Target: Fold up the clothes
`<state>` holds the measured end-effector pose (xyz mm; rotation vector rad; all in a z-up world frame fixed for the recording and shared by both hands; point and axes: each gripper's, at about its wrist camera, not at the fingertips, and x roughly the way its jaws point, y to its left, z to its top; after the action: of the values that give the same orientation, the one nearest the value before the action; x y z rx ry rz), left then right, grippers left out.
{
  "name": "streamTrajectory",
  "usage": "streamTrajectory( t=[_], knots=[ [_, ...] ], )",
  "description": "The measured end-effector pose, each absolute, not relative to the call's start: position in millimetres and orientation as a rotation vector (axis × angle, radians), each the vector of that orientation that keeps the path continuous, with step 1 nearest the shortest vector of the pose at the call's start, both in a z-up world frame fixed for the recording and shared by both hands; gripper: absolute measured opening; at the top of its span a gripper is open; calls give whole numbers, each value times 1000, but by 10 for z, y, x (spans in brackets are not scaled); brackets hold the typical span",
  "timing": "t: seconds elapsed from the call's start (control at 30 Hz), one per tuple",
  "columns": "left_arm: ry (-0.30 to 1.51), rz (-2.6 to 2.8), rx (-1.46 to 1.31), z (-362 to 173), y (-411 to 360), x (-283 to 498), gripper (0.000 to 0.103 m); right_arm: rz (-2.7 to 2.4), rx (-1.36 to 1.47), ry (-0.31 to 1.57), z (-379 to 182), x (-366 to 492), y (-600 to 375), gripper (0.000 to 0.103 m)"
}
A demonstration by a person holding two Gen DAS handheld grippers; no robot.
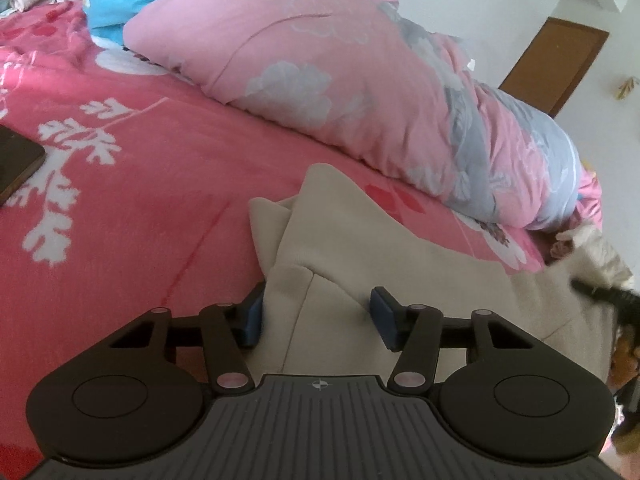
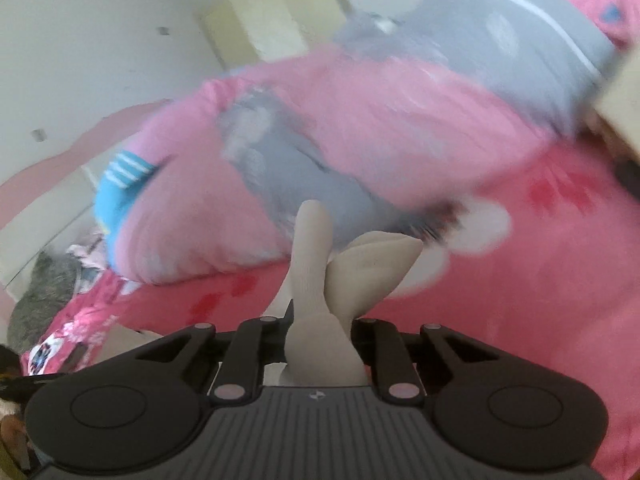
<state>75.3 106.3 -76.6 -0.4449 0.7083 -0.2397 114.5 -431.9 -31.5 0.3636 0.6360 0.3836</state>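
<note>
The right gripper [image 2: 320, 320] clenches the beige garment's [image 1: 400, 280] edge; the left gripper [image 1: 316, 316] straddles it, not yet pressing; better close fully before lifting.

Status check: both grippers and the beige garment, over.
Right gripper shut on bunched beige garment. Left gripper open, fingers straddling a fold. Rolled quilt close behind; phone off aside.

no readable text, labels, brands or numbers, small crosshair mark on each tool body
</note>
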Motion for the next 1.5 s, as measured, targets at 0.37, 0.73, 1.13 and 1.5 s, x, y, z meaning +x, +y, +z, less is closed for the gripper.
streamTrajectory(
  t=[0.37,0.73,1.13,1.5],
  knots=[
    [686,-224,-424,-650,1124,688,62,201,782,620,-612,472,-5193,50],
    [551,-329,-287,-360,642,106,66,47,998,697,-1025,-527,-5297,56],
    [616,-263,-213,-497,364,160,64,44,816,542,-475,-728,-4891,9],
    [590,-229,-162,-497,396,194,75,-105,438,474,-316,-682,-4622,30]
  ],
)
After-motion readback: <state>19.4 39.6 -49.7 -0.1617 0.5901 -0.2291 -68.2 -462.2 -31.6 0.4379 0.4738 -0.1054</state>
